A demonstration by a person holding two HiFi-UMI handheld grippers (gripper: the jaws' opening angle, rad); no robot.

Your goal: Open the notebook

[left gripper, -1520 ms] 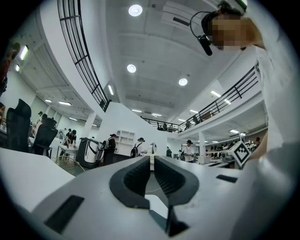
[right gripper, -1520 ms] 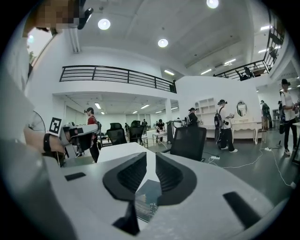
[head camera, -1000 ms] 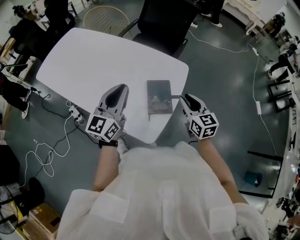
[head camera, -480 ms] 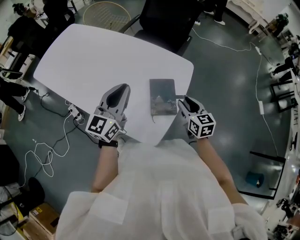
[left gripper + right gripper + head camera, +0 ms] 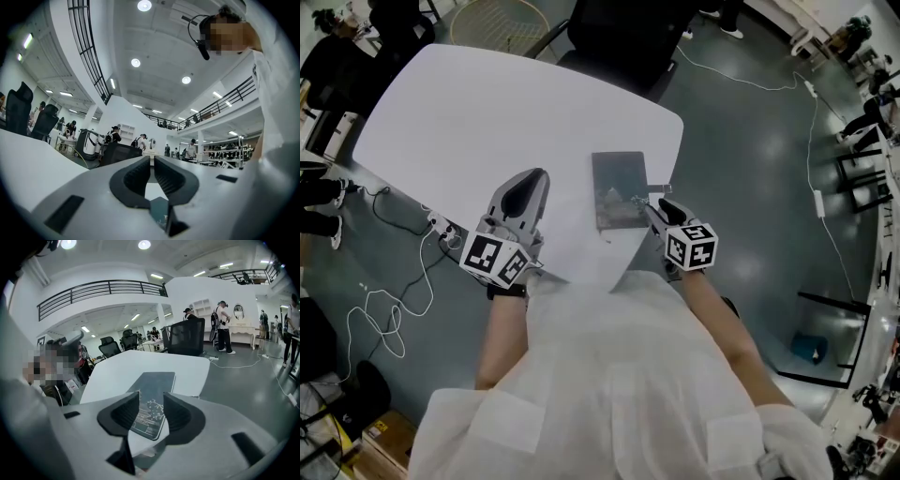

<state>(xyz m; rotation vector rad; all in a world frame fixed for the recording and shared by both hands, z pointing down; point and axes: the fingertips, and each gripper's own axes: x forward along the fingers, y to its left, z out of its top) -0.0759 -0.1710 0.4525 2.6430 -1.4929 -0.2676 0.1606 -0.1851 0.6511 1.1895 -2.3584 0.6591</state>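
Right gripper [image 5: 151,395]: jaws set moderately apart, nothing gripped. Through the gap the near end of the notebook [image 5: 619,190] is seen, lying just ahead of the tips.

Left gripper [image 5: 152,161]: jaws drawn in to a thin slit, nothing between them. It is held over the table [image 5: 487,112] to the left of the notebook and clear of it.

Notebook: closed, flat on the white table, close to the near right corner, dark cover with a pale drawing facing up. From the head view it is seen between the two grippers, with the right gripper's tips just beside its right long edge. Contact cannot be confirmed. Which long edge is the spine cannot be told for certain.

Step in hand, as judged: approach for the first lift of the cover; opening not yet begun.

Notes for doing it well:
- The free edge should be taken, not the spine side.
- Only the cover should be caught, with one jaw slipped under it rather than under the whole block.
- The book is likely to slide on the smooth top, and the table edge is near; the left gripper could be pressed down on the spine side.
- The cover is best swung over in an arc about the spine, not pulled straight up.
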